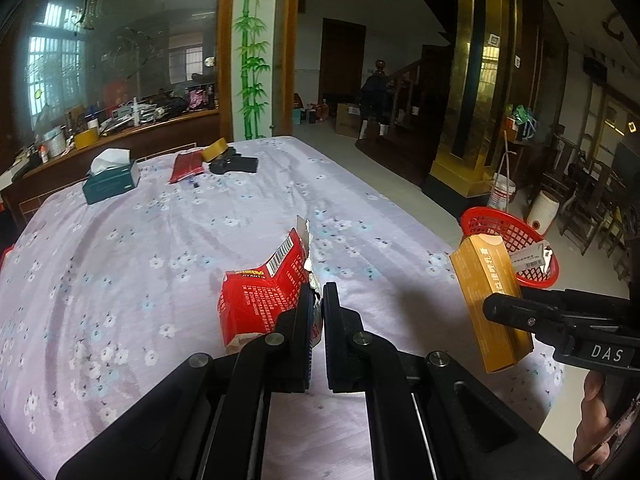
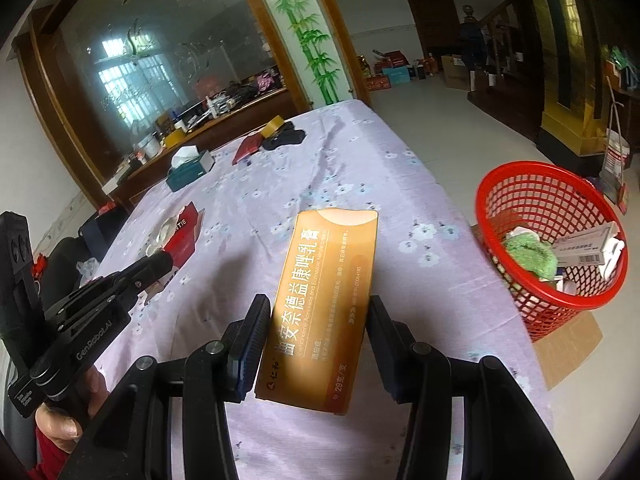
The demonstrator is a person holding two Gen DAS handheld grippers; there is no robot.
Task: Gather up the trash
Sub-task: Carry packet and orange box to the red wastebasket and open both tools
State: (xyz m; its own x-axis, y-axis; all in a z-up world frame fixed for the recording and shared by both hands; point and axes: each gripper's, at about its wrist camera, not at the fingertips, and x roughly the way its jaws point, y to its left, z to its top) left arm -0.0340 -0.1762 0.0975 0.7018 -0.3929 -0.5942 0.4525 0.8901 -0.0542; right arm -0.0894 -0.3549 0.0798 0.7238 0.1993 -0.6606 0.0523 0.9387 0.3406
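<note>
My left gripper (image 1: 319,292) is shut on the torn edge of a crumpled red packet (image 1: 264,300) and holds it just over the floral tablecloth; it also shows in the right wrist view (image 2: 160,264) with the red packet (image 2: 182,236). My right gripper (image 2: 316,308) is shut on a long orange medicine box (image 2: 324,304), held above the table; the box (image 1: 488,304) and right gripper (image 1: 504,312) show at the right of the left wrist view. A red mesh basket (image 2: 548,236) with trash inside stands beyond the table's right edge, also in the left wrist view (image 1: 508,240).
A purple floral cloth covers the table (image 1: 180,240). At its far end lie a green tissue box (image 1: 112,180), a dark red pouch (image 1: 186,166), a tape roll (image 1: 214,148) and a black object (image 1: 234,164). Cardboard (image 2: 568,344) lies under the basket.
</note>
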